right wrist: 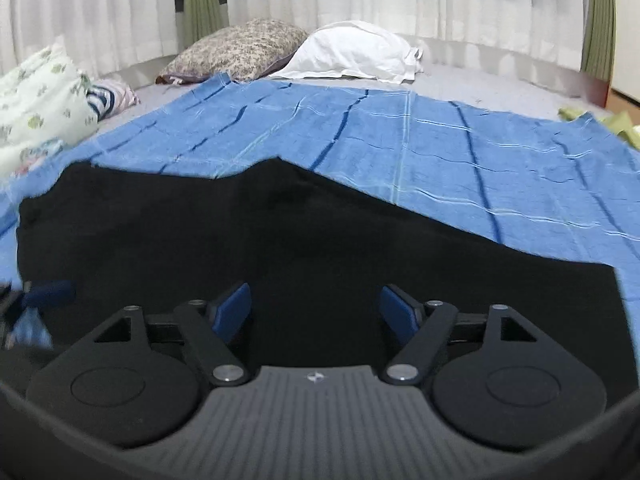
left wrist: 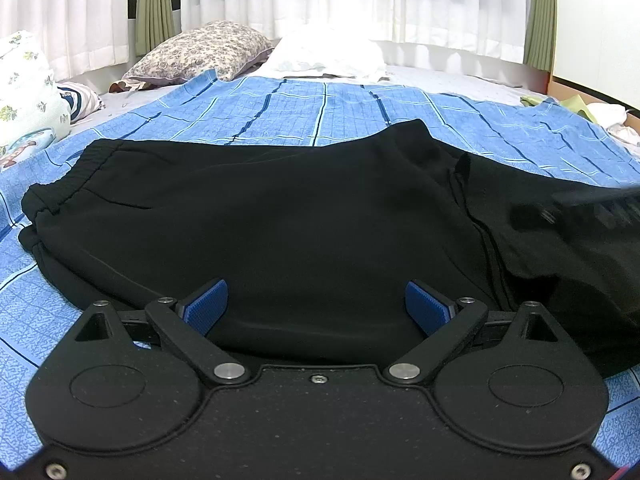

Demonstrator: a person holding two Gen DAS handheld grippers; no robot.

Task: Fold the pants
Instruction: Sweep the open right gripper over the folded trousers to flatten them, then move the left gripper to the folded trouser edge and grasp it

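Black pants (left wrist: 280,220) folded on blue blanket (left wrist: 320,108) mid-bed, left hand-held gripper (left wrist: 316,308) and right hand-held gripper (right wrist: 316,312) both spread wide, gripping nothing.

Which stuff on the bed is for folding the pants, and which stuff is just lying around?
For the job:
- black pants
- left claw, open
- right claw, open
- blue blanket the pants lie on

Just lying about:
- flowery pillow
- white pillow
- striped cloth
- green cloth at the bed's edge
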